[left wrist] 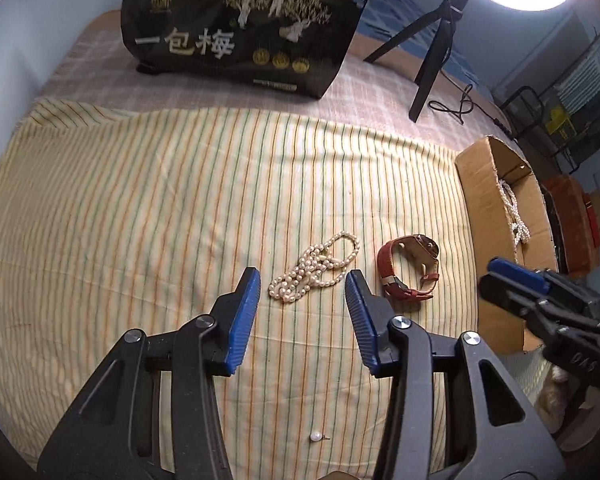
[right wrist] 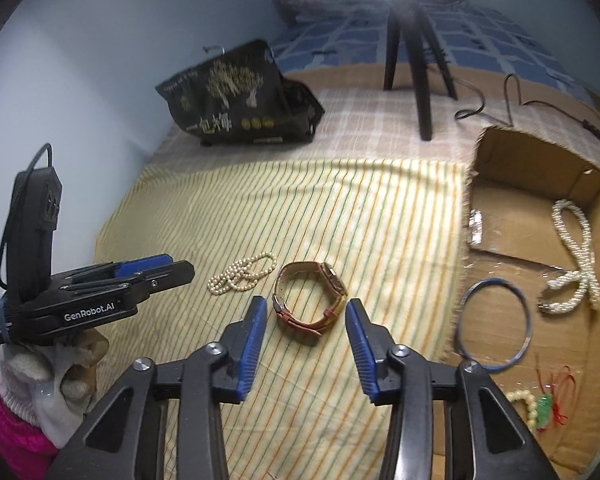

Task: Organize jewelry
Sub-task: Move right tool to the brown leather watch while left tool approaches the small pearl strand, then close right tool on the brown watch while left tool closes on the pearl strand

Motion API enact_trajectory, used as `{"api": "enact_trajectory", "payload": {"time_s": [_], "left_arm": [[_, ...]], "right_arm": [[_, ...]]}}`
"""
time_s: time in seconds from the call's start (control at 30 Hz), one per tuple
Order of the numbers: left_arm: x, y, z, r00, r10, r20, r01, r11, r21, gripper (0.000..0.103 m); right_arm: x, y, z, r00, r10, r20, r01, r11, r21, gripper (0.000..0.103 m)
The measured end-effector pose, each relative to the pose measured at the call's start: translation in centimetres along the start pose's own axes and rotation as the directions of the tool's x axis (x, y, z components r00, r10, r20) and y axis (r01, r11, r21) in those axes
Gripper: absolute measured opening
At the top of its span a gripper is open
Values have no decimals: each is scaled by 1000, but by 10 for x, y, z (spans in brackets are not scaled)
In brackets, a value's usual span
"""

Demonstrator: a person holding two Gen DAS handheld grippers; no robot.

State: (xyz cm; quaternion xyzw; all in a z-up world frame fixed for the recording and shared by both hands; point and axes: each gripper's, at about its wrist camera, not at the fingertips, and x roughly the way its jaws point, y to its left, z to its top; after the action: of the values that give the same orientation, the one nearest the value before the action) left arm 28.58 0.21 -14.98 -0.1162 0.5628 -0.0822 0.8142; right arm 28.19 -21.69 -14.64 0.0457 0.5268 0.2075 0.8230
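A pearl necklace (left wrist: 314,266) lies bunched on the striped cloth, just beyond my left gripper (left wrist: 302,284), which stands open with nothing between its blue pads. A red-brown strap watch (right wrist: 310,298) lies beside the necklace (right wrist: 242,272); my right gripper (right wrist: 306,316) is open right in front of it, pads clear of the strap. In the left wrist view the watch (left wrist: 410,268) sits right of the pearls and the right gripper (left wrist: 540,296) hovers at the right. A loose pearl earring (left wrist: 316,436) lies near the cloth's front.
An open cardboard box (right wrist: 496,152) at the right holds a white bead necklace (right wrist: 576,264), a blue bangle (right wrist: 494,320), a bead bracelet with red string (right wrist: 540,404). A black printed bag (left wrist: 240,24) and a tripod (left wrist: 432,52) stand at the back. A gloved hand (right wrist: 40,376) holds the left gripper.
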Motion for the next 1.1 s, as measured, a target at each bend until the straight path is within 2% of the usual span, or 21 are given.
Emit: {"api": "enact_trajectory", "payload": {"time_s": [0.27,0.67,1.0,1.1], "left_arm": [[24,-2,6,999,3,-45,-3,1000,10,45],[48,-13,10,996,18,-82,-15,999,35,45],[65,-26,10,992,100,-76,-91,989,113,45],[68,-30,10,991,120,-63,-110,985,136,42]], "right_arm": [[29,3,5,995,-85,-49,84,996,-25,40],[50,6,9,991,-112,-74,109,993,-43,38],[64,5,9,985,-143,-93,138,989,-61,36],[69,7,7,982,-159,-101,152,986,-75,36]]}}
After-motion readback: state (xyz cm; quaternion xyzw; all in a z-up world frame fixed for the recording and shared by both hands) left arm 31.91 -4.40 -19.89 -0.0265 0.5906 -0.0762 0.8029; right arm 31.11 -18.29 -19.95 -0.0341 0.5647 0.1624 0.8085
